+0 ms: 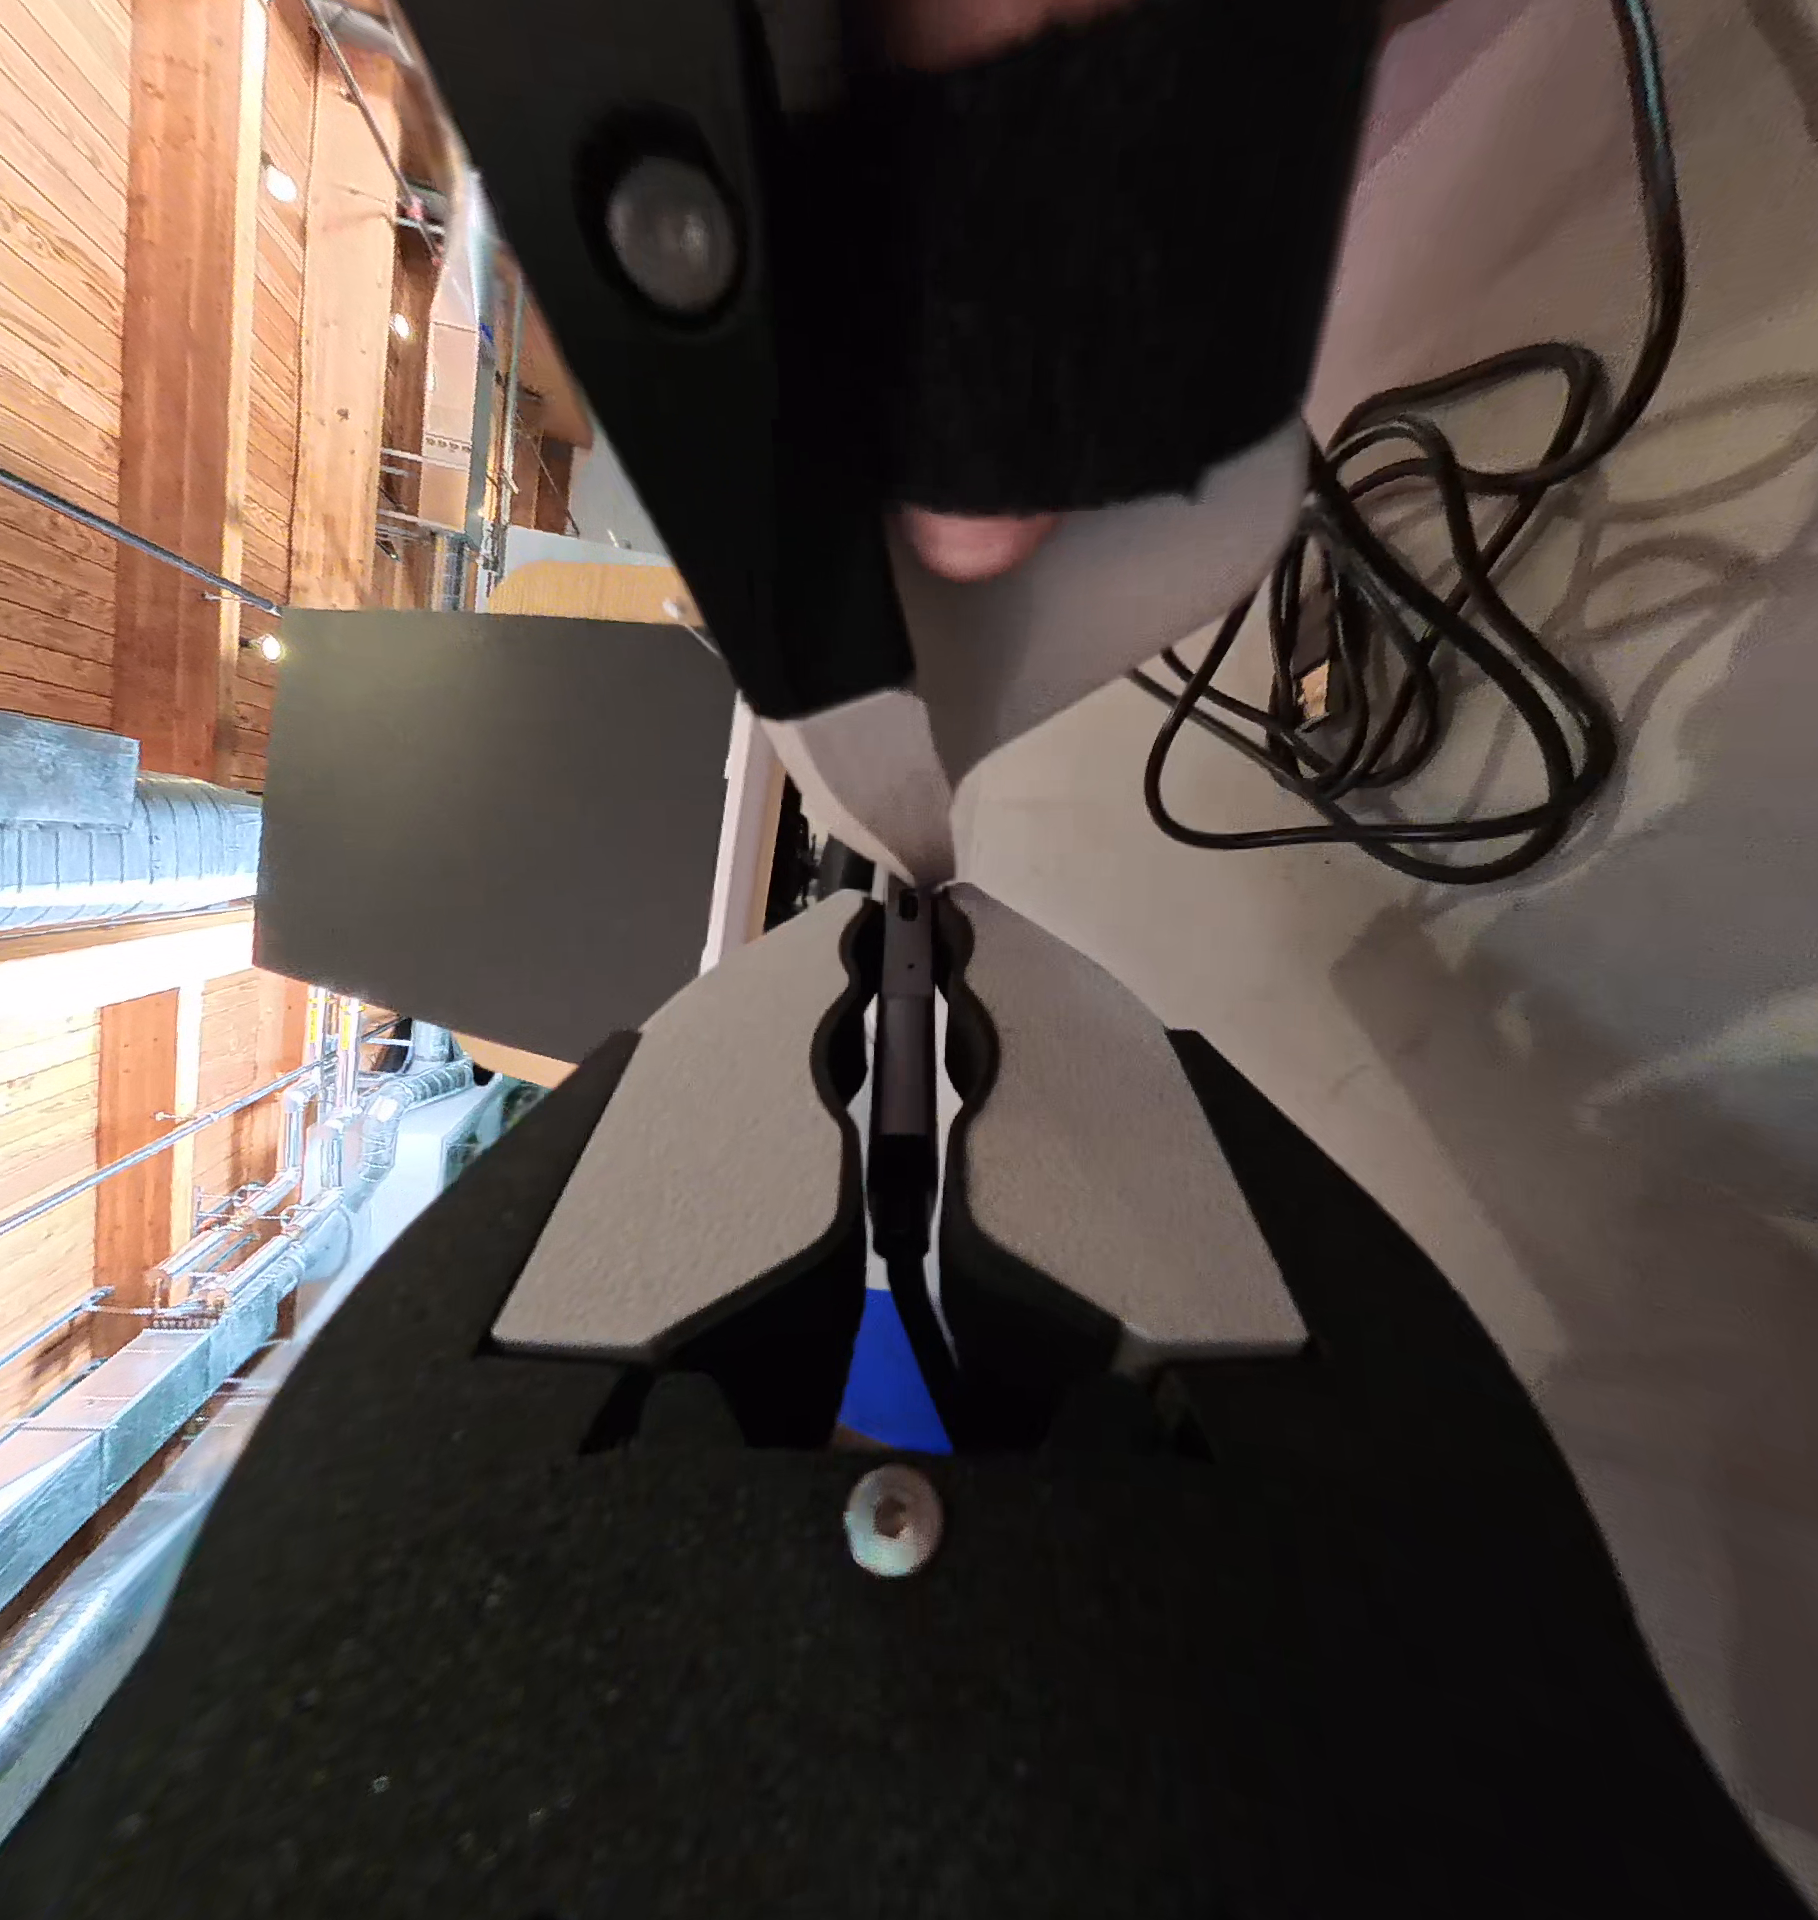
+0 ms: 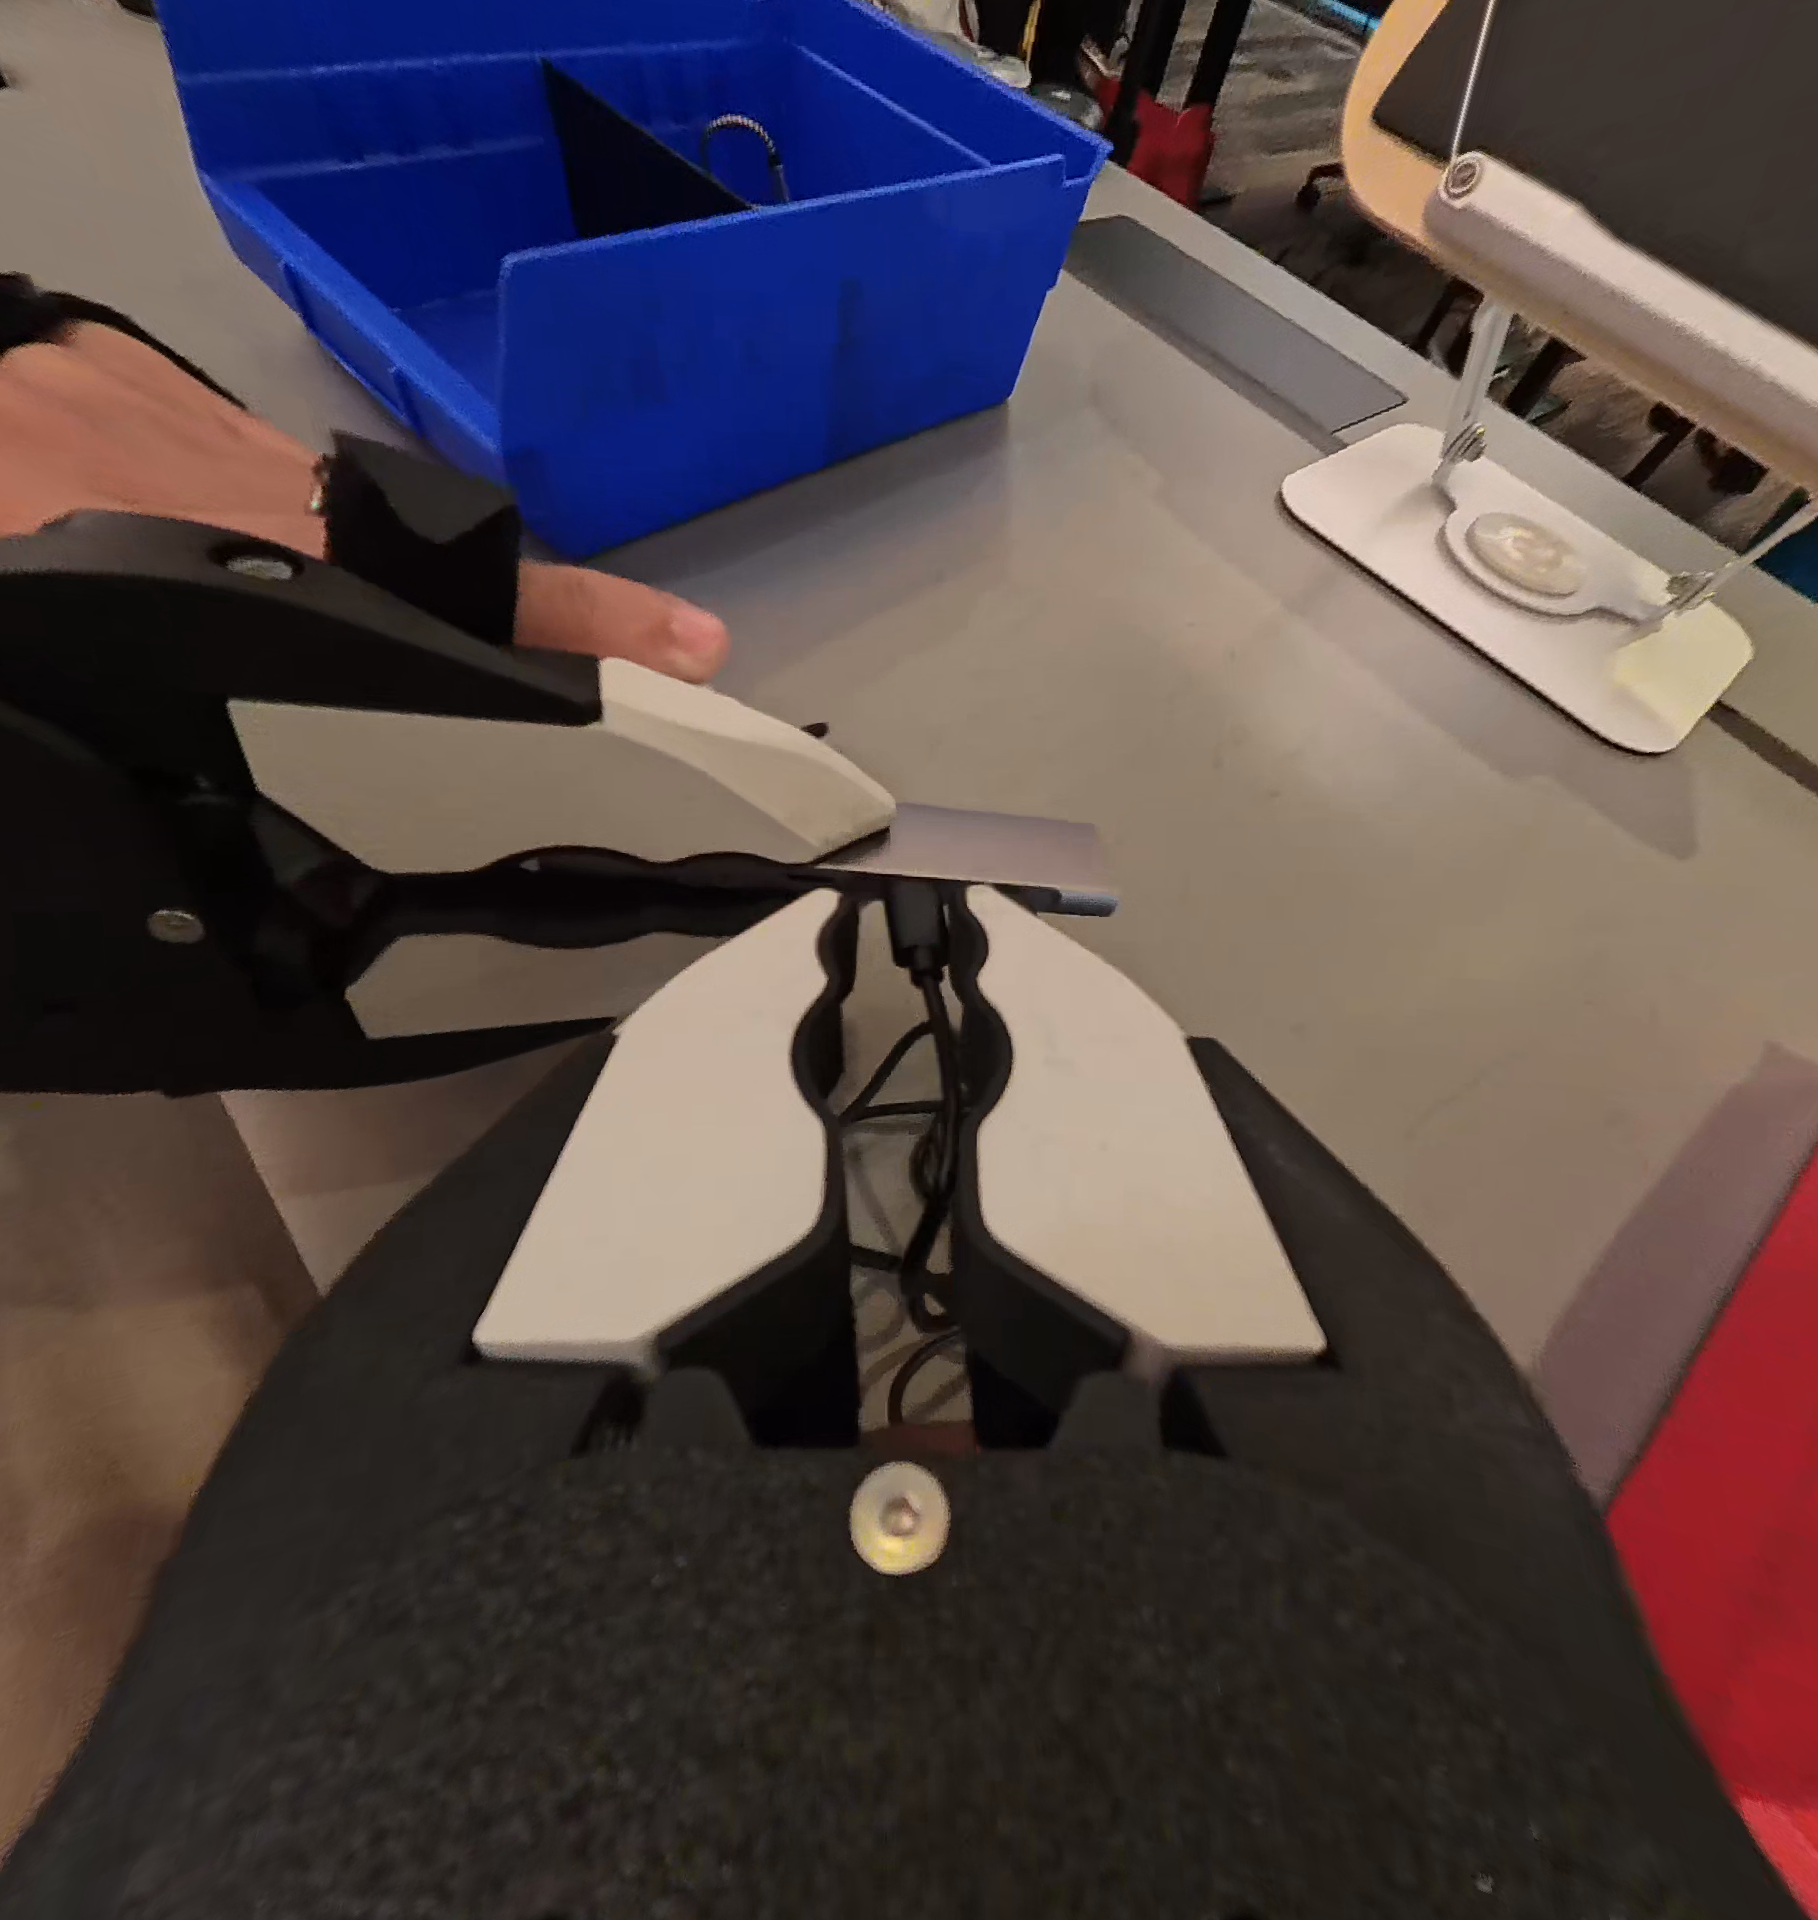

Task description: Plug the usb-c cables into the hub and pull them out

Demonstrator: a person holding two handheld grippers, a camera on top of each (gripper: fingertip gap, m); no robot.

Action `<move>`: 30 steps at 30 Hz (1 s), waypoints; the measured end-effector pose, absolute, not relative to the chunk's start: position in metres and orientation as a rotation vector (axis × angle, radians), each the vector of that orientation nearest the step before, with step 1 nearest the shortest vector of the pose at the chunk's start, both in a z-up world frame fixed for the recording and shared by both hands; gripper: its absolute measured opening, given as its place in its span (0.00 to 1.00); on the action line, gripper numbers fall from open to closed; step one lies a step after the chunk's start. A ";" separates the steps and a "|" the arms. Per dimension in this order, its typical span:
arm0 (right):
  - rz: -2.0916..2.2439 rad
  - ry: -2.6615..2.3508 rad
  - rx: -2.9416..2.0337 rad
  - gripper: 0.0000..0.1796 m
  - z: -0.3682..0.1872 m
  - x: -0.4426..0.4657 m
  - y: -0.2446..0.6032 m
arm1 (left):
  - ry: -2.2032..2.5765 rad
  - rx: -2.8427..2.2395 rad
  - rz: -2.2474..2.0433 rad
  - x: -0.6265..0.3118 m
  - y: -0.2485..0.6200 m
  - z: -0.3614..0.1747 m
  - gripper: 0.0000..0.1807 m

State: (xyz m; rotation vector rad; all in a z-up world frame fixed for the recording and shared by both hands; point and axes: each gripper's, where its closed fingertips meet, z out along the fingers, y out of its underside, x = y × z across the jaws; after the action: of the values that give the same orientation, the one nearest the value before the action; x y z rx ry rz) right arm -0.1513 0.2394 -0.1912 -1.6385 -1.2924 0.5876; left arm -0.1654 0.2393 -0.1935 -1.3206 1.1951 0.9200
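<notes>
Above the smooth grey table (image 2: pixel 1248 831), left gripper (image 2: pixel 863 847) jaws pinch flat metal hub (image 2: pixel 998 844), right gripper (image 2: pixel 910 914) jaws pinch black usb-c plug (image 2: pixel 913 930).

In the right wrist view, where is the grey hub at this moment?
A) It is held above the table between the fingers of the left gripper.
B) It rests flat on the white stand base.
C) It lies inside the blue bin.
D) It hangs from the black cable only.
A: the left gripper clamps the hub flat above the grey table, with a black usb-c plug at its near edge.
</notes>
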 end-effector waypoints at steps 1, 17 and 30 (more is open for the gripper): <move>0.555 -1.304 -1.625 0.10 -0.192 -0.151 0.240 | 1.196 -1.328 0.912 -0.165 0.239 -0.194 0.05; 0.169 -1.473 -1.290 0.05 -0.195 -0.138 0.244 | 1.218 -1.368 0.881 -0.161 0.241 -0.199 0.05; 0.139 -1.500 -1.151 0.04 -0.190 -0.126 0.234 | 1.226 -1.387 0.806 -0.152 0.242 -0.200 0.06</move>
State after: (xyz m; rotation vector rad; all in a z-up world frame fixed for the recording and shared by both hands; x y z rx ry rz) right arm -0.1256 0.2338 -0.1901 -1.1513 -1.4995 0.1392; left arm -0.1519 0.2419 -0.2004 -1.3875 1.2259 0.8058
